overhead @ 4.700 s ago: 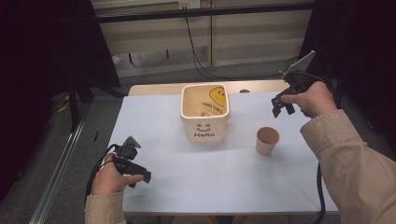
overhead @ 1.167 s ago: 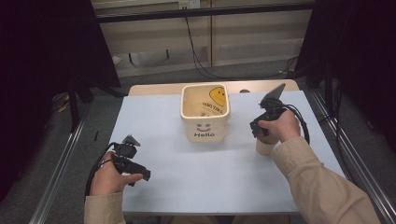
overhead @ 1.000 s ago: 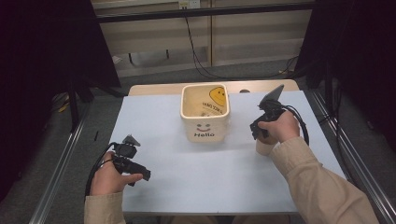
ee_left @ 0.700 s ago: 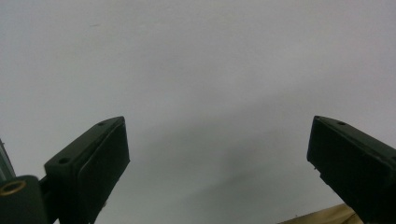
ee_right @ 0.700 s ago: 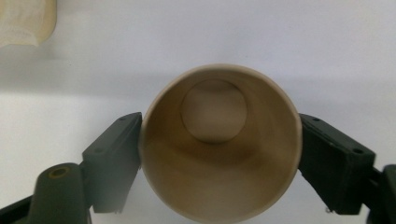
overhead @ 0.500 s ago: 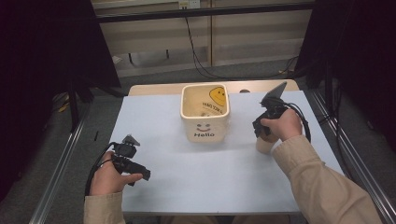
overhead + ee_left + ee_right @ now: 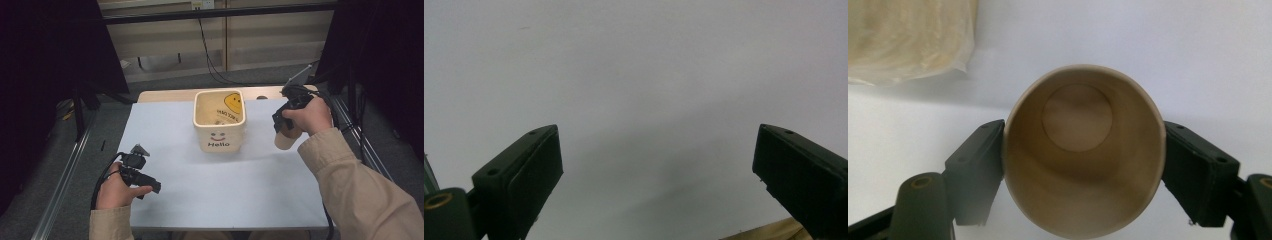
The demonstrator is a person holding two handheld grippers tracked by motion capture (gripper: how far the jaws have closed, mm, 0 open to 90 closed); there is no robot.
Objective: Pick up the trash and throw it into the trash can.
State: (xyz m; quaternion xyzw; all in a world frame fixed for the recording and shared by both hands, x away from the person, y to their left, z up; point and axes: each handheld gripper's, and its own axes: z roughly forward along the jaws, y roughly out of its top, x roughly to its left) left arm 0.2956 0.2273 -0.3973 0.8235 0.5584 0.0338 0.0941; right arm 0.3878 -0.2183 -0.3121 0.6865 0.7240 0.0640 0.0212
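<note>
Empty tan paper cup [image 7: 1083, 150] upright, pinched between right tool [image 7: 1083, 175] jaws.

Hand [image 7: 309, 116] hides upper part of paper cup [image 7: 285, 141] right of Hello bin [image 7: 219, 122]; bin's inside print too small to read.

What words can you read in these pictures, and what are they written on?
"Hello": on the front of the cream square bin, under a small smiley face.
Dark print inside the bin, below a yellow smiley: too blurred to read.
No words on the paper cup or the table.
</note>
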